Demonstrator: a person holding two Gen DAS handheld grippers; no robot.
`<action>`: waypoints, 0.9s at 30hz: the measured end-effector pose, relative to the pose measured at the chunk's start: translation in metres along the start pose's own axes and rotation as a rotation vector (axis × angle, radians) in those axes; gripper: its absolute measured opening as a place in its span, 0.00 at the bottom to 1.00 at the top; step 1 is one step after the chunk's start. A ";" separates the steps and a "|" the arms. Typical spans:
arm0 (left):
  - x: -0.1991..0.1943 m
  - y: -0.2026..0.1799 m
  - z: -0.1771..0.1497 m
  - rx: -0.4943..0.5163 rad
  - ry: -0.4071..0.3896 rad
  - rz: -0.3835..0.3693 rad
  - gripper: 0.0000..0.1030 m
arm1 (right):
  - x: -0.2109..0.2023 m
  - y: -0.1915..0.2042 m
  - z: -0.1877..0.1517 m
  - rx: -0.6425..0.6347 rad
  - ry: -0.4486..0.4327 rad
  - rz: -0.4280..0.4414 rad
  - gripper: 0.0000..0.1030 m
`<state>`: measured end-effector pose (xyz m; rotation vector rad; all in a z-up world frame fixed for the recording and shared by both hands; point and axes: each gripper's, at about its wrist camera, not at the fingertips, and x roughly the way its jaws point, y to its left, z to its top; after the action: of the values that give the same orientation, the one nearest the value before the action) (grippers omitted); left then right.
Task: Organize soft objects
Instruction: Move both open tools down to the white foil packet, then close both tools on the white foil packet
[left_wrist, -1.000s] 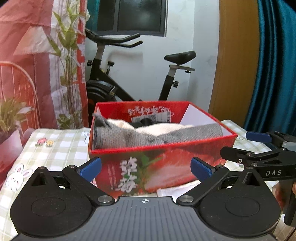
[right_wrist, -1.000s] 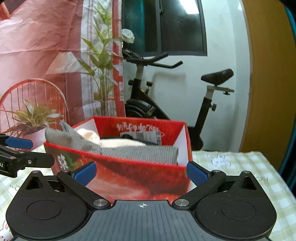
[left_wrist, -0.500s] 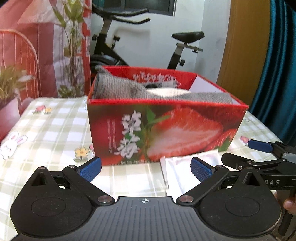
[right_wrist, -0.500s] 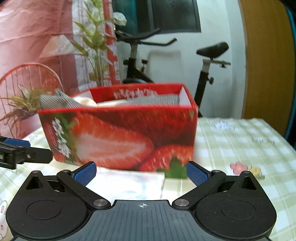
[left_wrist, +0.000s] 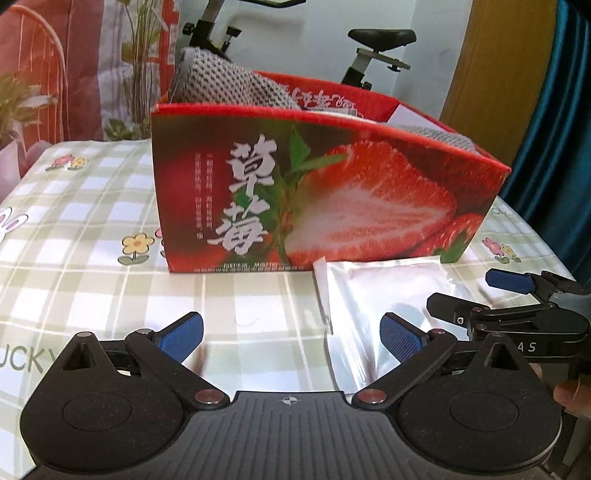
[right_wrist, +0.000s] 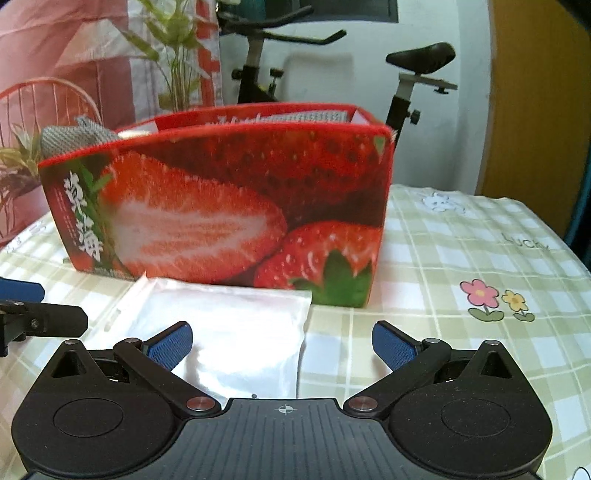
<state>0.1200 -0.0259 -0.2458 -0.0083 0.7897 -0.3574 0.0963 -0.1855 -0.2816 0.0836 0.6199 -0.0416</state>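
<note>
While flat on tablecloth (right_wrist: 461, 236) against strawberry box (right_wrist: 229, 199) | white pouch (right_wrist: 236, 332) at 11 o'clock of right gripper (right_wrist: 282, 341), nearer than left gripper (left_wrist: 291, 332) | long axis 3–9 | both spread wide, empty.

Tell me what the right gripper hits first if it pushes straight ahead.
Likely the white pouch lying flat on the tablecloth, if the right gripper runs low enough. Above it, the jaws, which stand open, would meet the strawberry box. Height is unclear.

box (left_wrist: 332, 192): glossy printed card | towel (left_wrist: 221, 83): knitted cloth | pouch (right_wrist: 236, 332): shiny plastic
</note>
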 end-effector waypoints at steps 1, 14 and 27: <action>0.002 0.001 -0.001 -0.002 0.007 0.001 0.99 | 0.002 0.001 0.000 -0.004 0.011 0.002 1.00; 0.012 0.003 -0.007 -0.017 0.036 0.028 0.99 | 0.013 -0.004 0.001 0.013 0.074 0.079 1.00; 0.017 -0.008 0.005 -0.053 0.055 -0.091 0.52 | 0.011 -0.003 0.001 -0.014 0.065 0.122 0.94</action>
<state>0.1320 -0.0394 -0.2535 -0.0848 0.8554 -0.4241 0.1055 -0.1888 -0.2875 0.1095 0.6789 0.0838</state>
